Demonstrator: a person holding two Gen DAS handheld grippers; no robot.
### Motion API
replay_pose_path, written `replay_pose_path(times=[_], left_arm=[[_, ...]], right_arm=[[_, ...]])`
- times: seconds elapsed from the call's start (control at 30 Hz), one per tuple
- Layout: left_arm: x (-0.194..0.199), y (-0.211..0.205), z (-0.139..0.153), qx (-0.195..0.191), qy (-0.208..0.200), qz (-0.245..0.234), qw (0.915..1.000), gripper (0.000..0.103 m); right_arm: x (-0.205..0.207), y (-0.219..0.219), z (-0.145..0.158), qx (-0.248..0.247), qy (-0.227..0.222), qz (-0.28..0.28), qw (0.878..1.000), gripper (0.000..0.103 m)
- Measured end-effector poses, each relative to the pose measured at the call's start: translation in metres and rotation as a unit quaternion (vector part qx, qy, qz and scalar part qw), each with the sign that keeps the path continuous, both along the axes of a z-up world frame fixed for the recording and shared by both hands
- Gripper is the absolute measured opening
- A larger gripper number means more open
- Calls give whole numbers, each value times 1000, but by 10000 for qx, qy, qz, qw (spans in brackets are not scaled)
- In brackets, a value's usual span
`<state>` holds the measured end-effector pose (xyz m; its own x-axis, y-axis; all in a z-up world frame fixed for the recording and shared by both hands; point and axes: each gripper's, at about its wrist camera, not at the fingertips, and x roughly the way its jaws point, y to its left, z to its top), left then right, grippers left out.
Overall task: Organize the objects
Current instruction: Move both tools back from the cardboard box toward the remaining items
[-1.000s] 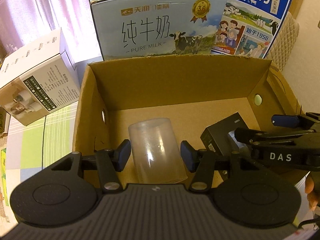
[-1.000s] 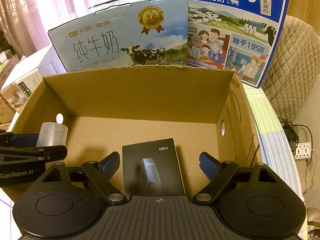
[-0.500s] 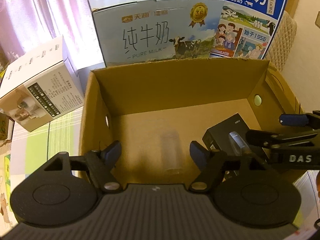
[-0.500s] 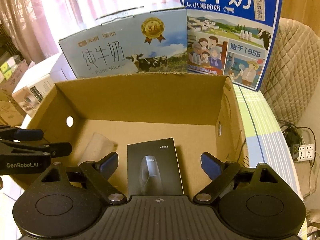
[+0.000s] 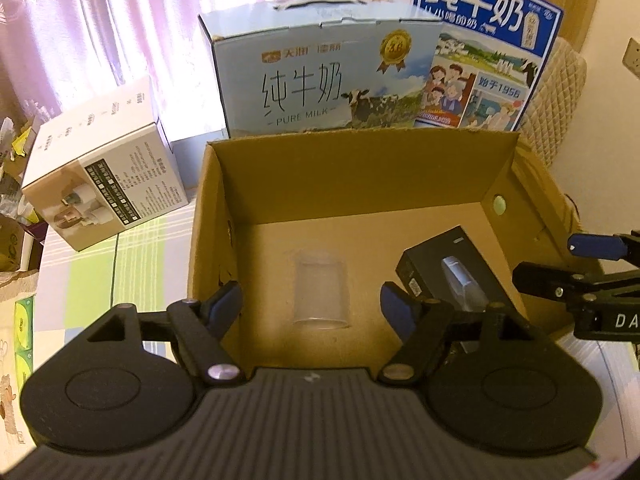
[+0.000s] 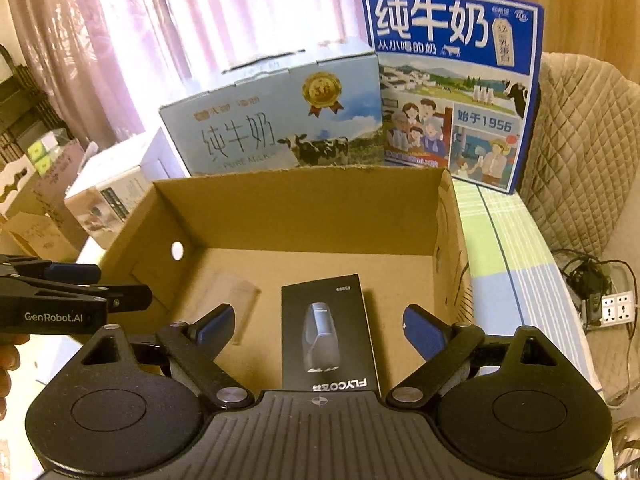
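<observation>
An open cardboard box [image 5: 360, 168] [image 6: 296, 204] stands on the table. A clear plastic cup [image 5: 320, 294] [image 6: 234, 300] lies on its side on the box floor at the left. A black shaver box [image 5: 452, 276] [image 6: 326, 340] lies flat on the floor at the right. My left gripper [image 5: 312, 306] is open and empty, held above the box's near edge over the cup. My right gripper [image 6: 318, 324] is open and empty, above the shaver box. Each gripper shows at the other view's edge.
Two milk cartons stand behind the box: a light blue one [image 5: 320, 76] and a dark blue one [image 6: 452, 80]. A white product box [image 5: 100, 168] lies to the left on the checked tablecloth. A quilted chair [image 6: 580, 152] and a power strip [image 6: 616, 308] are at the right.
My left gripper opened, let go of the cup and rose; the cup now lies on the box floor. My right gripper also drew up and back, still open over the shaver box.
</observation>
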<state>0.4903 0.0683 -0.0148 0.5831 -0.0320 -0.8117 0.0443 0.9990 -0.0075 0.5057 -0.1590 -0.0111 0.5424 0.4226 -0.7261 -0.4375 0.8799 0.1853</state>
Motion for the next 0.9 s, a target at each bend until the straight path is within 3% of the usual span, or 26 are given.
replay_pose_path(times=[0.9], left_arm=[[-130,-22,65,-149,-690,4,9975,77]], right_arm=[[-115,-48,54,329,-596,612,9958,89]])
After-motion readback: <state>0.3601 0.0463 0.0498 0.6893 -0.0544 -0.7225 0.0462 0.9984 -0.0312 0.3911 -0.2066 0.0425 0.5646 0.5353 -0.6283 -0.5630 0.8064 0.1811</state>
